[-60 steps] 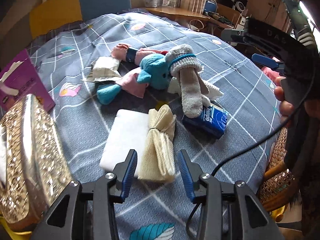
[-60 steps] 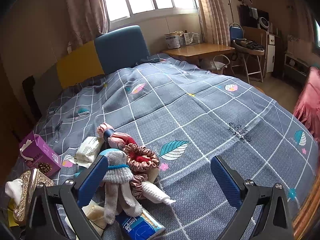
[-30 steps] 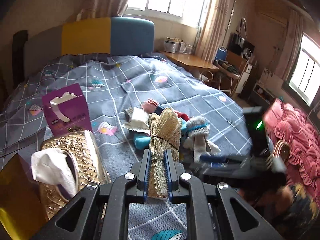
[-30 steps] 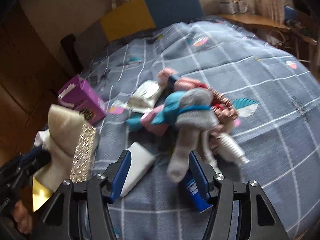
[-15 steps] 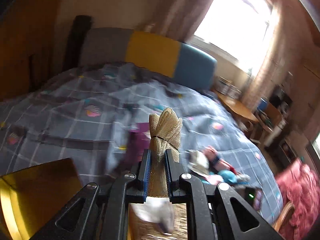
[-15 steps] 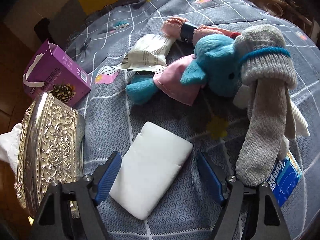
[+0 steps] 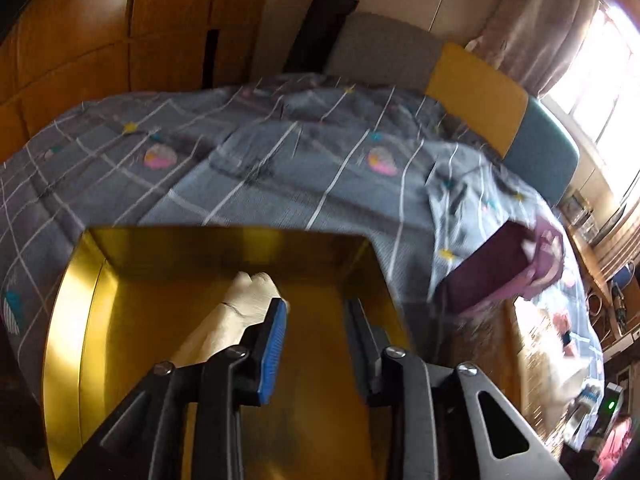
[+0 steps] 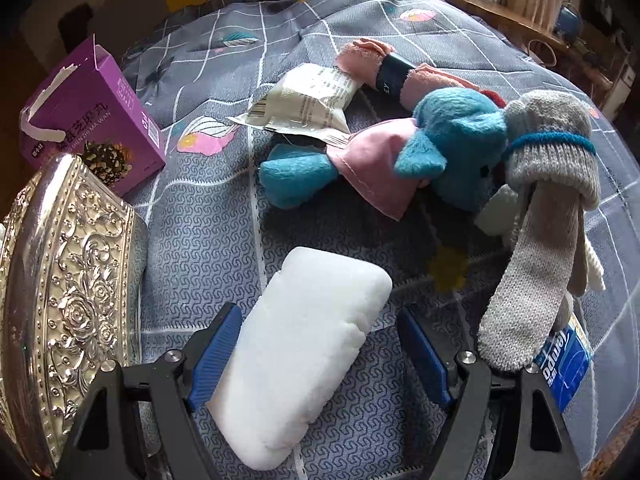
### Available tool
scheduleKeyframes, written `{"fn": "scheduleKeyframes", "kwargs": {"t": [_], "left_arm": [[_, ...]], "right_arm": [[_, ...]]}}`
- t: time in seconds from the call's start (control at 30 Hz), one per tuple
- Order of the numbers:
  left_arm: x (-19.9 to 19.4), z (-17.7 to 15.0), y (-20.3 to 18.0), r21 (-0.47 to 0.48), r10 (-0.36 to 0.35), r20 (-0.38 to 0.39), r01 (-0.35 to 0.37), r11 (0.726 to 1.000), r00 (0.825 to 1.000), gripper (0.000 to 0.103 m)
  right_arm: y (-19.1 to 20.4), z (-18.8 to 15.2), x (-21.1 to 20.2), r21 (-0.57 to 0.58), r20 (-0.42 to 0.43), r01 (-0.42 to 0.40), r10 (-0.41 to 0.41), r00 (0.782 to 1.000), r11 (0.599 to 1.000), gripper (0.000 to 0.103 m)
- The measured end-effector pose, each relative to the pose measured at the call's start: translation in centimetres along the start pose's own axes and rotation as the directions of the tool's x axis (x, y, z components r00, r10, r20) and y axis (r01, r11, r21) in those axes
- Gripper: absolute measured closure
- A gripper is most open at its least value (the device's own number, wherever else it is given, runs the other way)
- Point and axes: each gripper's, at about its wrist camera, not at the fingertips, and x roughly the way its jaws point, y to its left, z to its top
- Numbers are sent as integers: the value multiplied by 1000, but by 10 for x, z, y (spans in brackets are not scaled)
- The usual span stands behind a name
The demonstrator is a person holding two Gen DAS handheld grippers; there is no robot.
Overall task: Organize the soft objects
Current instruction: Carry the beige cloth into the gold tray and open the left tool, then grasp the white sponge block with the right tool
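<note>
My left gripper (image 7: 316, 316) is open over a gold box (image 7: 72, 320) on the bed. The beige cloth bundle (image 7: 232, 316) lies inside the box, against the outer side of the left finger. My right gripper (image 8: 318, 344) is open low over the bed, its fingers on either side of a white foam pad (image 8: 304, 356) without touching it. Beyond the pad lie a blue plush toy (image 8: 452, 148) with a pink cloth, a grey sock (image 8: 540, 216), a pink rolled cloth (image 8: 384, 68) and a white packet (image 8: 308, 100).
An ornate gold tissue box (image 8: 68, 300) stands left of the pad, with a purple carton (image 8: 88, 116) behind it. A blue tissue pack (image 8: 568, 364) lies at the right by the bed's edge. The grey checked quilt (image 7: 280, 160) spreads beyond the gold box.
My left gripper has swung left over the gold box and opened, and the beige cloth bundle now lies in the box. My right gripper has moved lower and closer around the white pad.
</note>
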Motion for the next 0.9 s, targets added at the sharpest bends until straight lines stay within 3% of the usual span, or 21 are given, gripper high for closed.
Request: {"fn": "scheduleKeyframes", "kwargs": {"t": [0.3,0.5,0.63,0.83,0.9], "left_arm": [[-11,-45,4,96,22,-28,-19,995,999,58],[-29,-61,-6,158,31,10,-32,987,999,58],[-41,-71,-17,214,62,72,-76,974,995,58],[-45,-76,-25,232,22,44,-31,972,999,58],[-47,-79,-27,240,7,41,-17,971,999,58]], "right_arm": [[-4,-8,-9,-27,28,-6,7,1000,1000,32],[-10,-8,-11,-9,11,-38,38,999,999,30],[-10,-6,-9,37,-32,-100,101,994,994,18],[2,-7,-5,24,-47,-58,59,997,998,16],[6,-8,-5,15,-39,-32,33,999,999,23]]}}
